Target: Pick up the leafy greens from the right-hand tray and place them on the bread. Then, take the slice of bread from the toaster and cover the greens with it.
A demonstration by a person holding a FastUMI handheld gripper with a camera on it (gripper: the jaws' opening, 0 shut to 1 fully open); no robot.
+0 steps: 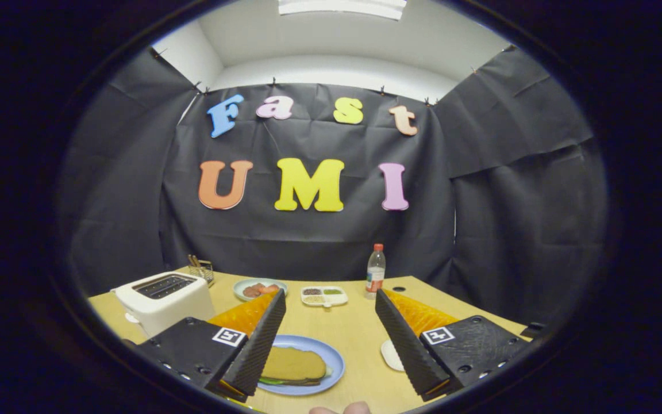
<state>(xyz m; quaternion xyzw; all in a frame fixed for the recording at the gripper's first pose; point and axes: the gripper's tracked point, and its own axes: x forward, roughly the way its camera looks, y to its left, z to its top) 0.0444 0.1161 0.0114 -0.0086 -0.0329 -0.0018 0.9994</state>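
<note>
A brown slice of bread (pixel 293 364) lies on a blue plate (pixel 335 361) on the wooden table, with a strip of leafy greens (pixel 273 381) showing under its near edge. The plate sits between and just ahead of my gripper's fingers, closer to the left one. My gripper (pixel 329 299) is open, its fingers wide apart with nothing between them, held above the table. The white toaster (pixel 163 300) stands beyond the left finger, its dark slots facing up. Part of a white tray (pixel 390 355) peeks out beside the right finger.
Farther back stand a pale green plate with reddish food (pixel 258 288), a small white divided dish (pixel 323 295), a plastic bottle with a red cap (pixel 375 271) and a holder with utensils (pixel 201 268). A fingertip (pixel 342 409) shows at the near table edge.
</note>
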